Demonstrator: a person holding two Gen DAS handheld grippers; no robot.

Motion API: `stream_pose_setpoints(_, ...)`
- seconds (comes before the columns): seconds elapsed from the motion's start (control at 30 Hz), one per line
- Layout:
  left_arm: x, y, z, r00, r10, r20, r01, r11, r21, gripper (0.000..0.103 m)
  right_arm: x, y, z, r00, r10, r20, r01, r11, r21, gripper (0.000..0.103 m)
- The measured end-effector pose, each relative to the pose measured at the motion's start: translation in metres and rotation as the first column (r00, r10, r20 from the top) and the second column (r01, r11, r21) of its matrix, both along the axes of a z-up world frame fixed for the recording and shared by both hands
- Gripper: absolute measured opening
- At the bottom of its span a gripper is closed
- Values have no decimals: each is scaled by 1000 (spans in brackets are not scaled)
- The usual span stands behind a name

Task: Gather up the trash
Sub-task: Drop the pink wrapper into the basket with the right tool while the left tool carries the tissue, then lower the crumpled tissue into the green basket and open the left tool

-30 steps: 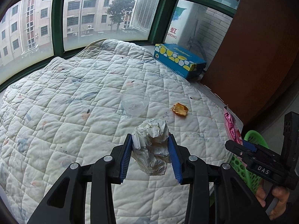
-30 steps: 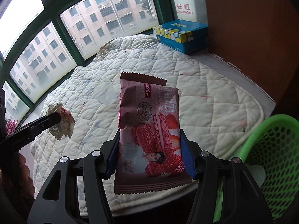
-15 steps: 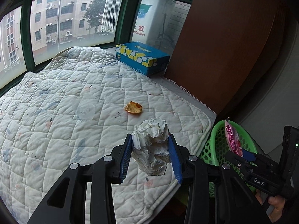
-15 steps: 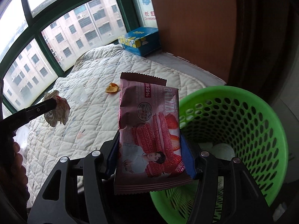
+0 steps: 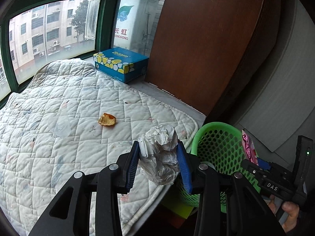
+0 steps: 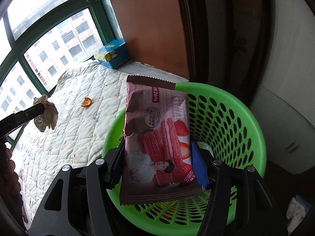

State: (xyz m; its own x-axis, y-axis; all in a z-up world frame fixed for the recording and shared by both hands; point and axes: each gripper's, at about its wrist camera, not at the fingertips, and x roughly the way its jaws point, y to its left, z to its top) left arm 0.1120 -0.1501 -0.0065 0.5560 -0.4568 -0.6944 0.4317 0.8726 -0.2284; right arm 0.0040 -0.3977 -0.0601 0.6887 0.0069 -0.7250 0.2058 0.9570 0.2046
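Trash fills both your claws. Your right claw (image 6: 157,165) pinches a pink snack wrapper (image 6: 157,137) by its lower half, directly over the green basket (image 6: 236,118). It is probably light, slick film that could slide, so grip across the flat faces. Your left claw (image 5: 159,163) clamps a crumpled paper wad (image 5: 160,153), soft and likely weightless, above the quilted bed (image 5: 78,147); the basket sits at its three o'clock. Something pale lies in the basket's bottom. An orange peel (image 5: 107,120) waits at eleven o'clock.
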Motion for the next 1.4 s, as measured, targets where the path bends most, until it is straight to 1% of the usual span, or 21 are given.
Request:
stream_pose_setpoints(0.03,-1,-4,1,1000,-8,2,8,1000,1,37,-2,-4,0,1000,-8,1,8,1000,-3,62)
stream_pose_setpoints(0.13,-3,-15,5,999,-31,11,31,1000,1,37,-11,-15,3,999,-37,11,37,999,-5,70)
stream_pose_setpoints(0.27,-6,-29,10,998,-63,23,63,998,6,37,-21,-27,6,998,-64,24,64,998,-6,71)
stream_pose_setpoints(0.43,-8,-49,9,994,-104,20,104,995,15,37,-36,-42,13,994,-98,46,98,995,-4,73)
stream_pose_setpoints(0.8,-20,-101,-5,978,-208,-9,208,976,57,38,-49,-64,24,983,-158,94,157,987,18,77)
stream_pose_setpoints(1.0,-25,-124,-16,966,-253,-48,256,964,67,39,-53,-70,25,979,-176,102,173,984,33,78)
stream_pose_setpoints(1.1,-27,-130,-20,961,-270,-62,274,959,65,41,-55,-73,24,977,-185,103,181,982,44,79)
stream_pose_setpoints(1.2,-29,-135,-21,956,-284,-68,288,956,54,45,-57,-75,24,975,-193,106,188,981,53,79)
stream_pose_setpoints(1.23,-29,-135,-22,955,-289,-71,293,955,50,49,-58,-76,24,975,-194,106,189,980,57,79)
stream_pose_setpoints(1.27,-29,-136,-23,954,-290,-73,294,955,46,56,-58,-76,24,975,-196,106,190,980,60,79)
stream_pose_setpoints(1.4,-33,-137,-22,951,-302,-65,305,952,39,57,-58,-76,24,975,-197,105,191,979,63,79)
